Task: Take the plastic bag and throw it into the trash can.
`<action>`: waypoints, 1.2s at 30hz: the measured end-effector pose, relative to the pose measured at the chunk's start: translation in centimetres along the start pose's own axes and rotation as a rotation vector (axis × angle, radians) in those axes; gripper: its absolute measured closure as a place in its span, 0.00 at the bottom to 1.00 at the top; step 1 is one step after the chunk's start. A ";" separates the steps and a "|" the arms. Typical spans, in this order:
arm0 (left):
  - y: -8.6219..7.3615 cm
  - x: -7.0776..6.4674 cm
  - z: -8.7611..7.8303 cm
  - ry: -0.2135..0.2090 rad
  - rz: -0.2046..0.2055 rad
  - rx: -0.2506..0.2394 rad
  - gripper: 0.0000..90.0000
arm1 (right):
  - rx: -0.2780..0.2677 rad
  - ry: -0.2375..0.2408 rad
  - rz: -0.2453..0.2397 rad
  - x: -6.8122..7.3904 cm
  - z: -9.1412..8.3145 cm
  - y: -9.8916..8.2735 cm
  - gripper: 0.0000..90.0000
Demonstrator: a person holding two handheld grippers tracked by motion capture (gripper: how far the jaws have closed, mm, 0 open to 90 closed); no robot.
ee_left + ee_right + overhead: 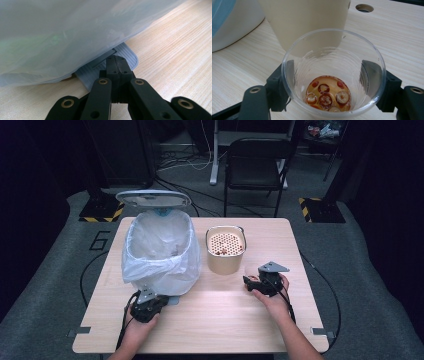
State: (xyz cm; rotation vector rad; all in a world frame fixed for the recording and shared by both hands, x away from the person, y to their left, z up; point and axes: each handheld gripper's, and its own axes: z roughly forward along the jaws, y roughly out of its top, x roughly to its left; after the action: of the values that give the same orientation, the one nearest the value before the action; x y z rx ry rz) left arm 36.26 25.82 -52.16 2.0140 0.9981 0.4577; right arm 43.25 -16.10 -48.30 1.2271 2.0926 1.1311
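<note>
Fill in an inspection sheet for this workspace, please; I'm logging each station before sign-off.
Surface: wooden table, bare at the front.
Job's things: clear plastic cup with liquid and red fruit slices in its bottom; pedal bin, lid up, lined with a white bag; beige container with a perforated top holding bits.
Clutter: nothing seen.
Grippers: left tool shut, tips on the bin's grey pedal; right tool with its jaws on either side of the cup.
Cables: black cables trail from both tools off the table's edges; more on the floor behind.
Surroundings: folding chair, grey floor mat, dark room.
</note>
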 end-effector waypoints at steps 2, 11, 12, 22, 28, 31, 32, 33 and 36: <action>0.0 0.0 0.0 0.000 0.000 0.000 1.00 | -0.008 -0.001 0.007 -0.1 -0.2 0.0 0.31; 0.0 0.0 0.0 -0.001 -0.001 0.000 1.00 | -0.024 -0.051 0.045 -2.2 -2.2 -0.5 0.32; 0.0 0.0 0.0 -0.001 -0.001 0.000 1.00 | -0.024 -0.051 0.045 -2.2 -2.2 -0.5 0.32; 0.0 0.0 0.0 -0.001 -0.003 0.000 1.00 | -0.033 -0.096 0.100 -4.2 -4.0 -1.9 0.31; 0.0 0.0 0.0 0.001 -0.002 0.000 1.00 | -0.029 -0.113 0.115 -4.9 -4.5 -2.5 0.31; 0.0 0.0 0.0 0.001 -0.003 0.000 1.00 | -0.024 -0.119 0.117 -5.1 -4.5 -2.9 0.30; 0.0 0.0 0.0 0.001 -0.003 0.000 1.00 | -0.025 -0.124 0.119 -5.1 -4.5 -3.0 0.29; 0.0 0.0 0.0 0.000 -0.005 -0.001 1.00 | -0.027 -0.121 0.122 -5.0 -4.6 -3.1 0.26; 0.0 0.0 0.0 0.001 -0.004 -0.001 1.00 | -0.037 -0.121 0.122 -4.9 -4.8 -3.0 0.16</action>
State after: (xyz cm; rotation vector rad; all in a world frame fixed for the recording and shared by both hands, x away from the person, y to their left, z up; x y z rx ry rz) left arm 36.25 25.81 -52.17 2.0107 1.0022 0.4565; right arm 40.77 -23.22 -48.17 1.3865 1.9220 1.1132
